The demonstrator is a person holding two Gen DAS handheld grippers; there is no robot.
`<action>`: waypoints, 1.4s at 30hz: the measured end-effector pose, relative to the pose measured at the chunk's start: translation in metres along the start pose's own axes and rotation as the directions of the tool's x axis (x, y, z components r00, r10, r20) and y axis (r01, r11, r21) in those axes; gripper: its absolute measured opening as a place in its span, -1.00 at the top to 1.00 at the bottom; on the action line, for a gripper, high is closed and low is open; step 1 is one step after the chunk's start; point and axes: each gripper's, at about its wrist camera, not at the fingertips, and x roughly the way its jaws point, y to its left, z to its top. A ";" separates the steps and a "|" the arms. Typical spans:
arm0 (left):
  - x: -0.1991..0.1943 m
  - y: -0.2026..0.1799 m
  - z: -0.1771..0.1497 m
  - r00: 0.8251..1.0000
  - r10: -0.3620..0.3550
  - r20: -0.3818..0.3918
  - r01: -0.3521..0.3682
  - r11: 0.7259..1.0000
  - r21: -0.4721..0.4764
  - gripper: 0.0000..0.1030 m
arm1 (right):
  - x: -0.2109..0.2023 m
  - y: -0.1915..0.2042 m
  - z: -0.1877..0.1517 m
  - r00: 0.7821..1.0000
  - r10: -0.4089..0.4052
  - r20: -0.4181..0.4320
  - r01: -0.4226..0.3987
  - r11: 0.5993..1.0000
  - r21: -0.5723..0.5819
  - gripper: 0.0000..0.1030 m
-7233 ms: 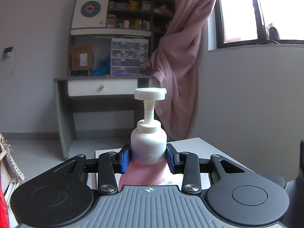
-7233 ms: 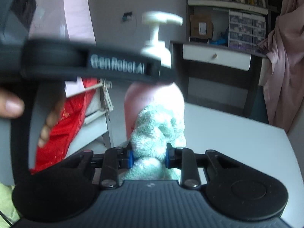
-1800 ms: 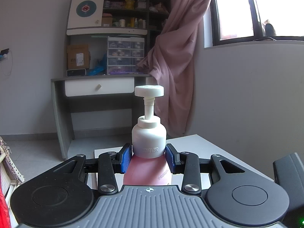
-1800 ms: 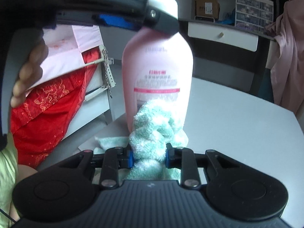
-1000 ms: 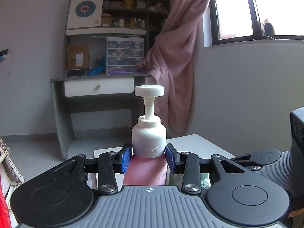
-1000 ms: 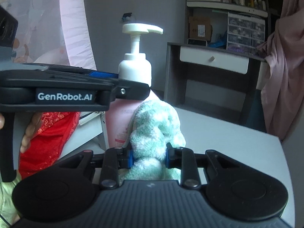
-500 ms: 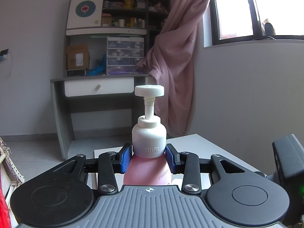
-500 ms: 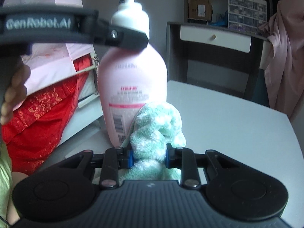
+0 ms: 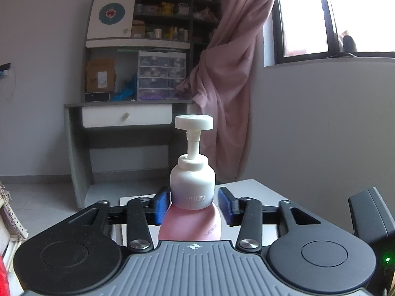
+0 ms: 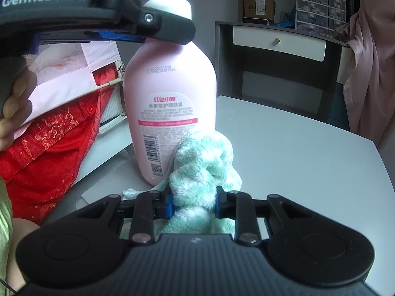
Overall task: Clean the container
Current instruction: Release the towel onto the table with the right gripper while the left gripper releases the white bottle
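A pink lotion bottle with a white pump stands upright on the white table. My left gripper brackets its white collar. The left blue pad touches it, and a thin gap shows at the right pad, so it is slightly open. From the right wrist view that gripper crosses the bottle's shoulder. My right gripper is shut on a bunched green-and-white towel, which presses against the lower back label. The bottle's base is partly hidden by the towel.
A person's hand holds the left gripper's handle. Red patterned cloth lies off the table's left edge. A grey desk with a drawer and a pink curtain stand beyond. Bare tabletop stretches to the right of the bottle.
The left jaws have spread a little, leaving a gap at the right pad. The towel has slid down and across the bottle's lower back label, and the right gripper has come closer.
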 end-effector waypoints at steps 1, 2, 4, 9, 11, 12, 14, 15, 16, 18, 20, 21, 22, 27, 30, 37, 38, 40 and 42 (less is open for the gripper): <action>-0.001 -0.001 0.000 1.000 -0.006 0.007 0.006 1.000 0.004 -0.32 | 0.000 0.000 0.000 1.000 0.000 0.000 0.000 1.000 0.000 0.46; -0.003 -0.002 -0.001 1.000 -0.016 0.018 0.016 1.000 0.007 -0.35 | 0.000 0.000 0.000 1.000 0.000 0.000 0.000 1.000 0.000 0.46; -0.005 -0.002 -0.001 0.999 -0.023 0.037 0.023 1.000 0.009 -0.59 | 0.001 0.001 0.000 1.000 -0.003 -0.001 0.003 1.000 0.000 0.46; -0.009 -0.004 -0.002 0.998 -0.003 0.059 0.003 1.000 0.005 -0.77 | 0.000 0.001 0.000 1.000 -0.003 -0.001 0.003 1.000 0.001 0.46; -0.012 -0.003 -0.002 0.998 -0.001 0.065 0.001 1.000 -0.007 -0.77 | -0.001 0.000 0.000 1.000 -0.003 0.000 0.003 1.000 0.004 0.46; -0.013 -0.004 -0.002 0.998 0.001 0.068 -0.001 1.000 -0.012 -0.77 | -0.001 0.000 0.000 1.000 -0.003 0.001 0.003 1.000 0.005 0.46; -0.015 -0.004 -0.001 0.997 0.012 0.074 -0.010 1.000 -0.024 -0.77 | -0.004 -0.002 -0.001 1.000 -0.003 0.006 0.003 1.000 0.012 0.46; -0.016 -0.003 -0.001 0.997 0.017 0.079 -0.015 0.999 -0.030 -0.77 | -0.006 -0.003 -0.002 1.000 -0.004 0.008 0.004 1.000 0.014 0.46; -0.018 -0.003 -0.001 0.996 0.021 0.083 -0.018 0.999 -0.036 -0.77 | -0.009 -0.004 -0.002 1.000 -0.008 0.011 0.007 1.000 0.015 0.46; -0.021 -0.002 0.000 0.996 0.027 0.090 -0.022 0.999 -0.048 -0.77 | -0.016 -0.007 -0.002 1.000 -0.018 0.019 0.018 1.000 0.016 0.46; -0.023 -0.002 0.000 0.995 0.032 0.095 -0.027 0.998 -0.056 -0.77 | -0.025 -0.012 -0.001 0.999 -0.036 0.033 0.036 0.999 0.016 0.46; -0.024 -0.003 0.001 0.995 0.034 0.096 -0.029 0.998 -0.057 -0.77 | -0.030 -0.014 0.000 0.998 -0.048 0.040 0.047 0.999 0.016 0.46; -0.025 -0.004 0.001 0.995 0.036 0.097 -0.031 0.998 -0.058 -0.77 | -0.034 -0.019 0.000 0.997 -0.060 0.047 0.060 0.998 0.016 0.46; -0.027 -0.007 0.003 0.994 0.044 0.098 -0.038 0.997 -0.061 -0.77 | -0.053 -0.050 0.004 0.981 -0.178 0.072 0.174 0.983 0.053 0.46; -0.028 -0.008 0.004 0.994 0.054 0.099 -0.047 0.997 -0.067 -0.77 | -0.050 -0.069 0.003 0.967 -0.246 0.068 0.239 0.966 0.097 0.46; -0.024 -0.010 0.005 0.995 0.056 0.088 -0.051 0.997 -0.065 -0.77 | -0.024 -0.103 -0.001 0.926 -0.377 0.029 0.365 0.912 0.190 0.46; -0.023 -0.010 0.004 0.995 0.057 0.085 -0.052 0.997 -0.065 -0.77 | -0.018 -0.104 -0.002 0.923 -0.385 0.023 0.372 0.905 0.208 0.46; -0.021 -0.008 0.004 0.995 0.059 0.078 -0.054 0.996 -0.065 -0.77 | -0.008 -0.109 -0.005 0.921 -0.388 0.010 0.375 0.895 0.240 0.46; -0.020 -0.007 0.004 0.995 0.063 0.073 -0.058 0.996 -0.066 -0.77 | 0.003 -0.111 -0.010 0.920 -0.392 -0.007 0.381 0.891 0.248 0.45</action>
